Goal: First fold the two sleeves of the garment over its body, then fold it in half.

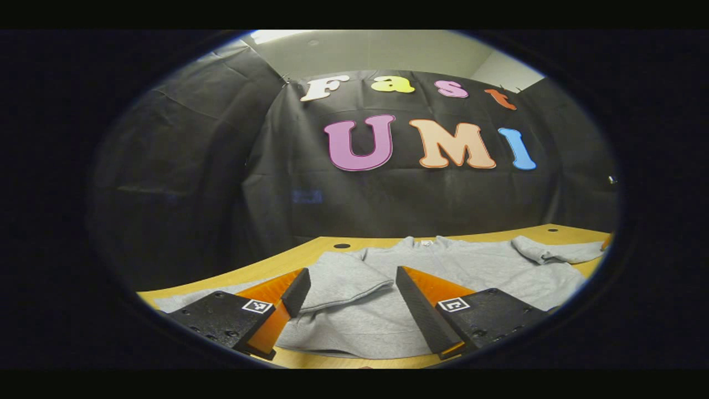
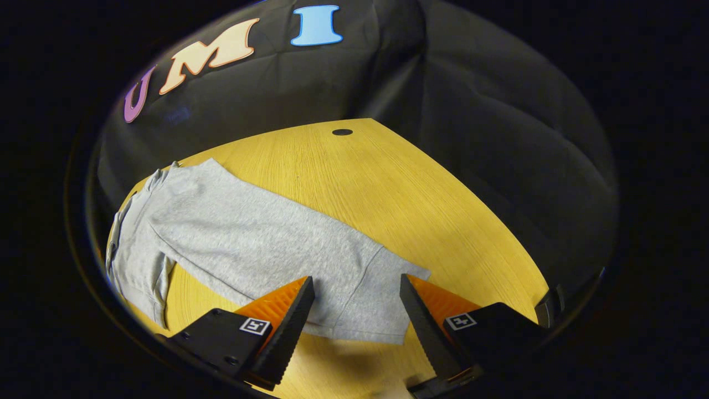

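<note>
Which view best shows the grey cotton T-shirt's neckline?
The left gripper view: the grey cotton T-shirt lies facing it, its neckline at the far edge. The right gripper view shows the shirt obliquely, with its neckline near the picture's left edge.

This is a recording booth set up indoors, more like a lab or studio corner than a home. Black cloth (image 1: 183, 183) hangs in creased sheets as walls on every side and closes round the work area. Above the cloth, in the left gripper view, a plain pale ceiling (image 1: 376, 52) with a lit panel shows. The work surface is a light wooden table (image 2: 388, 194) with a dark round hole (image 2: 342, 132) near its far edge, like an office desk.
</note>
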